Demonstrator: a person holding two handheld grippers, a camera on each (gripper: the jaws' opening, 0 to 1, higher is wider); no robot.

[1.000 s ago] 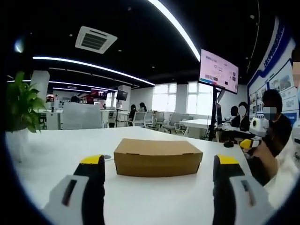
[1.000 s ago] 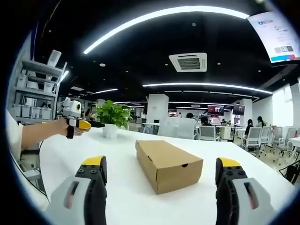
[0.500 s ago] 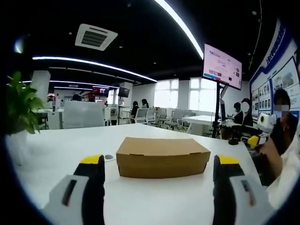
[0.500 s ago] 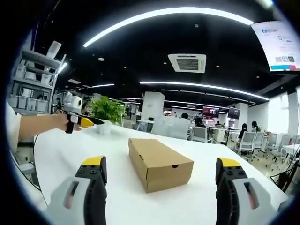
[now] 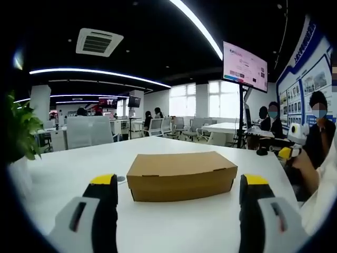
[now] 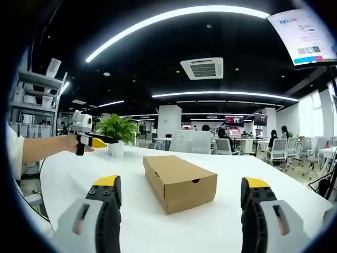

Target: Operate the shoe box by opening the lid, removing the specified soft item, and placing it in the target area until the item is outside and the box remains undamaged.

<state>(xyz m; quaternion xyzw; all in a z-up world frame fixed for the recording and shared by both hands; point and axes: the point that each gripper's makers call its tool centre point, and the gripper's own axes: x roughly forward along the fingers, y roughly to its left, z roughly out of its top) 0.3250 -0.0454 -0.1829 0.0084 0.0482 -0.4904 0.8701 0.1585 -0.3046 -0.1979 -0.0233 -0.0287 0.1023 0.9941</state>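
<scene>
In the left gripper view, a green potted plant (image 5: 21,132) stands at the far left edge of a white tabletop (image 5: 68,163). The left tool (image 5: 179,187) rises from the bottom with its two yellow-tipped jaws spread wide apart and nothing held between them. Beyond the gap between the jaws sits the brown cardboard shoe box (image 5: 181,175), lid closed, resting flat on the tabletop with one long side facing the camera. A small round object (image 5: 121,178), too small to identify, lies on the tabletop just beside the box's left end. At the far right, the right tool (image 5: 291,151) shows, held by a hand (image 5: 303,166)

In the right gripper view, at the far left a hand (image 6: 73,143) holds the left tool (image 6: 102,141) out over the tabletop (image 6: 68,174), near the potted plant (image 6: 118,132); its jaws look close together, though this is hard to judge. The right tool (image 6: 181,190) rises from the bottom, jaws wide apart and holding nothing. The closed shoe box (image 6: 181,182) sits between and beyond them, one corner turned toward the camera, a small half-round notch in the lid's right face
</scene>
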